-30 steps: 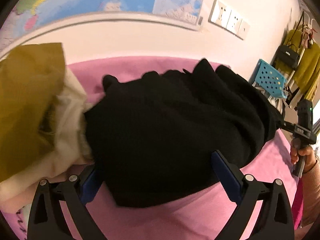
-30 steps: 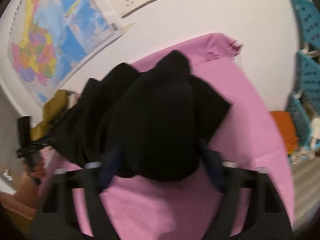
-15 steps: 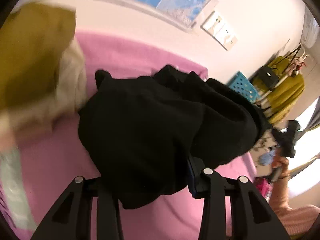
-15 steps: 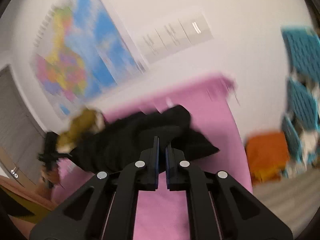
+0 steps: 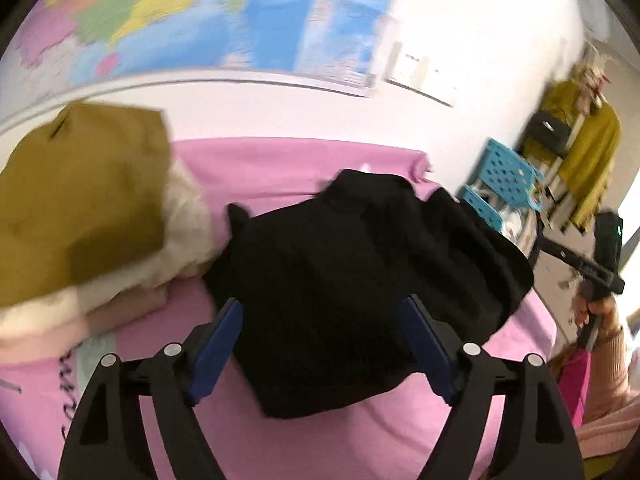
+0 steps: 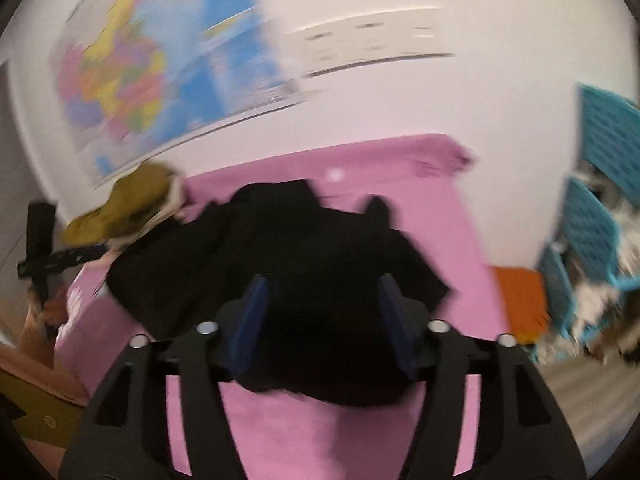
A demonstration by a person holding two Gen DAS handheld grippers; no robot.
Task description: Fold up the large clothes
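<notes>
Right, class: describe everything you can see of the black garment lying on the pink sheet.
The black garment is plain, matte, thick soft cloth, bunched into a rumpled heap rather than folded flat, lying on the pink sheet. Its left edge meets a pile of mustard and cream clothes. Both the left hand-held gripper and the right hand-held gripper frame it with jaws opening; no pad clearly presses the cloth.

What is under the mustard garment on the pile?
Under the mustard garment lies a cream, fluffy-looking layer, then a pale pink fold, all on the pink sheet. Anything deeper in the pile is covered.
</notes>
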